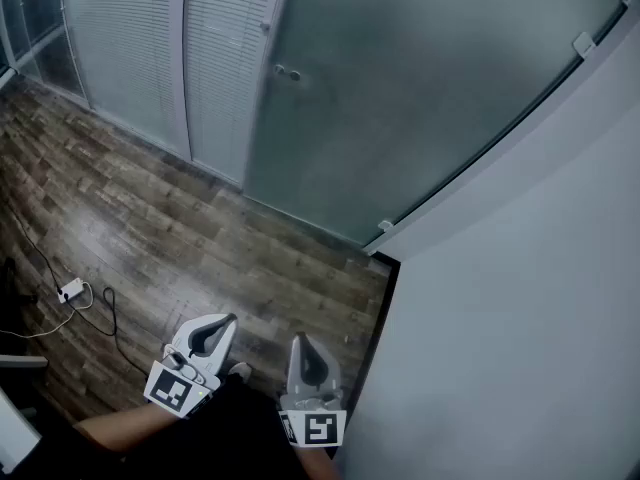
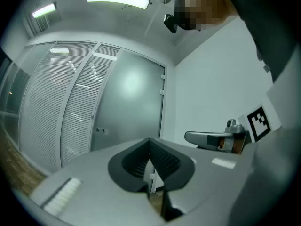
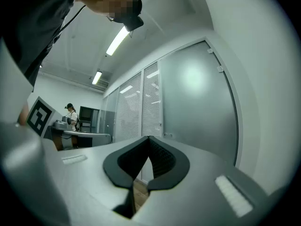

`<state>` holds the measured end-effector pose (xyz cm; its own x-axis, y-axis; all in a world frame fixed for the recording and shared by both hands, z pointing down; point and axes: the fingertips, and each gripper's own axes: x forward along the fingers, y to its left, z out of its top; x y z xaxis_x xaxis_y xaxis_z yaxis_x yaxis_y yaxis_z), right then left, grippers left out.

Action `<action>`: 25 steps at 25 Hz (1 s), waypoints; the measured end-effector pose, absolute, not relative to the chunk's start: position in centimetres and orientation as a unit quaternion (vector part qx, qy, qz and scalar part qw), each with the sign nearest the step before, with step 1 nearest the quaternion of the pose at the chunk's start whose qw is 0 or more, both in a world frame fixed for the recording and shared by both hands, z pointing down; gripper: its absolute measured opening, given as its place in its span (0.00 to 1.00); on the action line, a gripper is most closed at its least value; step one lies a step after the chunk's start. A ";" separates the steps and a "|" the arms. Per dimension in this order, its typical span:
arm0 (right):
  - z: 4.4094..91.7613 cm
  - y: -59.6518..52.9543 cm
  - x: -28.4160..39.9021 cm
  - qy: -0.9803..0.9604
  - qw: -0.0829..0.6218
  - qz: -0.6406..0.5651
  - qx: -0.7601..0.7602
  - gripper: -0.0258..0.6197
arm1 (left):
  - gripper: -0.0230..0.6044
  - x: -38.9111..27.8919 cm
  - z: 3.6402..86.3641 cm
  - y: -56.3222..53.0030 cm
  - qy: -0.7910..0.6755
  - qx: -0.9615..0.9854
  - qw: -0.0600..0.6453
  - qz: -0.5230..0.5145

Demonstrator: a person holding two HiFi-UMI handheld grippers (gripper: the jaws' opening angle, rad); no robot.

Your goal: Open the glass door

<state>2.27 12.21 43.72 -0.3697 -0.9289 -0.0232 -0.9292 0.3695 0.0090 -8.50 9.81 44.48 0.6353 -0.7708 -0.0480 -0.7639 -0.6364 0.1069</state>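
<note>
- The head view is dim, bluish-grey and slightly soft; the wooden floor (image 1: 130,228) carries a pale sheen.
- In the left gripper view a ceiling light strip (image 2: 117,0) is blown out white, and a hazy glare patch sits on the frosted glass door (image 2: 131,84).
- Both gripper views bow strongly at the edges, with black corners and a blurred near foreground.

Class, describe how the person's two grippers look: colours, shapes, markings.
The left gripper and right gripper match: pale grey bodies tapering to pointed jaws, lined with black ribbed pads. Each carries a white cube with black square markers.
</note>
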 end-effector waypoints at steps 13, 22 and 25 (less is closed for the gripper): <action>43.5 11.8 4.8 0.821 0.035 0.000 -0.569 0.04 | 0.03 -7.8 44.6 9.8 -0.435 0.898 0.032 -0.053; 44.5 10.6 4.6 0.826 0.031 -0.015 -0.563 0.04 | 0.03 -8.8 46.1 8.7 -0.454 0.889 0.046 -0.037; 44.4 9.8 4.7 0.824 0.028 -0.016 -0.566 0.04 | 0.03 -8.1 45.8 7.5 -0.443 0.894 0.048 -0.040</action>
<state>4.73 9.77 44.45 -0.3569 -0.9337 -0.0280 -0.9320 0.3580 -0.0575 -8.14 7.47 45.84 0.6044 -0.7961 -0.0296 -0.7883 -0.6030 0.1224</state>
